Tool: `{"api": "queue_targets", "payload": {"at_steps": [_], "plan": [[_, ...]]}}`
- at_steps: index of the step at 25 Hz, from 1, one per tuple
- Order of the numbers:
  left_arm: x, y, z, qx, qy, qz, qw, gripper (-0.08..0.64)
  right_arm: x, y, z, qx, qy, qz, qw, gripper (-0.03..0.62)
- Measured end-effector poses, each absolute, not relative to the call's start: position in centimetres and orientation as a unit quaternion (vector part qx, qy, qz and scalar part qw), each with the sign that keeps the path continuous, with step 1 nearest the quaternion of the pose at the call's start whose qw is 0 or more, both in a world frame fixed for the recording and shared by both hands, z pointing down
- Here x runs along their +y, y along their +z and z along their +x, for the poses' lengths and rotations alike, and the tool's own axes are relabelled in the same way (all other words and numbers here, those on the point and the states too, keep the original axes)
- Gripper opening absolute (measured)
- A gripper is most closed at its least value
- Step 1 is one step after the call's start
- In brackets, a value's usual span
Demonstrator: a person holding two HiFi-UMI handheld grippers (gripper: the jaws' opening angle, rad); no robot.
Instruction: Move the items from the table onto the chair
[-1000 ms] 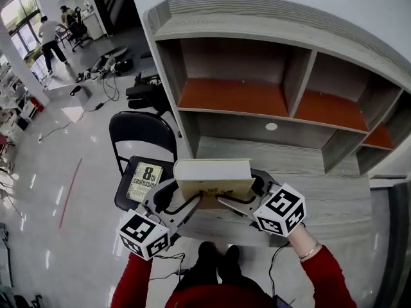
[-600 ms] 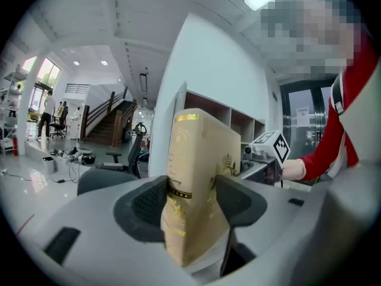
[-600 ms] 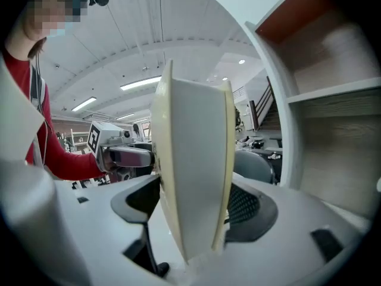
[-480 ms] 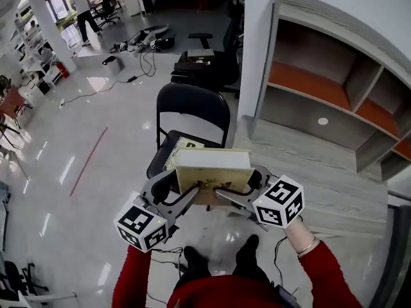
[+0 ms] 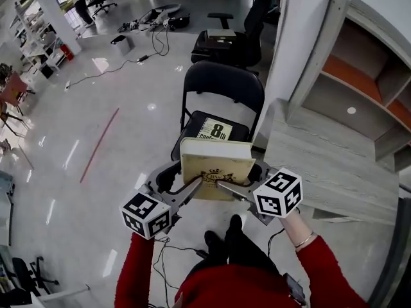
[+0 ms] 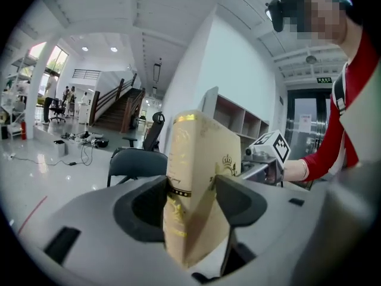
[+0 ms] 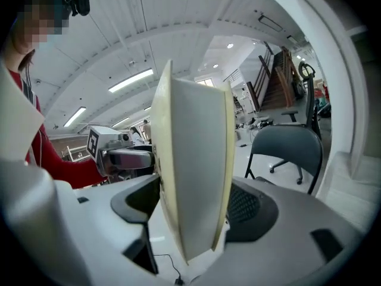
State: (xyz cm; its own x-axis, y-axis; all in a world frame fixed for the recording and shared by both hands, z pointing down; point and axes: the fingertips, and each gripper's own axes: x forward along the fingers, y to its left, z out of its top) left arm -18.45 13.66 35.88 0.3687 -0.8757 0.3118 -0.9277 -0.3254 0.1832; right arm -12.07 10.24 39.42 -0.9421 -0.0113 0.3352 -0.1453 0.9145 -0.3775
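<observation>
A thick cream book with gold print (image 5: 216, 170) hangs in the air between both grippers, just in front of the black folding chair (image 5: 222, 86). My left gripper (image 5: 192, 188) is shut on the book's left side (image 6: 193, 186), its jaws pressing both covers. My right gripper (image 5: 225, 189) is shut on the book's page edge (image 7: 193, 183) from the right. On the chair seat lies another book with a yellow-and-black cover (image 5: 215, 131), partly hidden behind the held book.
The grey wooden table (image 5: 334, 165) and shelf unit (image 5: 366, 69) stand at the right. A black office chair (image 5: 228, 40) is behind the folding chair. Cables (image 5: 148, 27) lie on the glossy floor at the far left, where people stand.
The view has swung left from the shelf unit toward the folding chair. The held book has travelled with both grippers and now hovers close before the chair seat.
</observation>
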Motion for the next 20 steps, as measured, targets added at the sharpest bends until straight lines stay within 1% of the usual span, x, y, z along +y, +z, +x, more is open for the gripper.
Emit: {"api": "queue_targets", "payload": {"at_steps": [5, 13, 17, 20], "plan": [[10.8, 38.1, -22.7, -0.557, 0.087, 0.801, 0.202, 0.270, 7.6, 41.8, -16.3, -0.953, 0.242, 0.039, 0.179, 0.348], [5.8, 42.5, -26.4, -0.535, 0.104, 0.805, 0.234, 0.270, 3.6, 46.6, -19.6, -0.927, 0.323, 0.060, 0.181, 0.348], [2.0, 45.4, -28.7, -0.515, 0.105, 0.813, 0.251, 0.270, 0.4, 49.5, -21.7, -0.913, 0.351, 0.087, 0.187, 0.348], [-1.0, 48.6, -30.4, -0.487, 0.125, 0.824, 0.262, 0.270, -2.2, 52.6, -23.3, -0.899, 0.373, 0.107, 0.202, 0.348]]}}
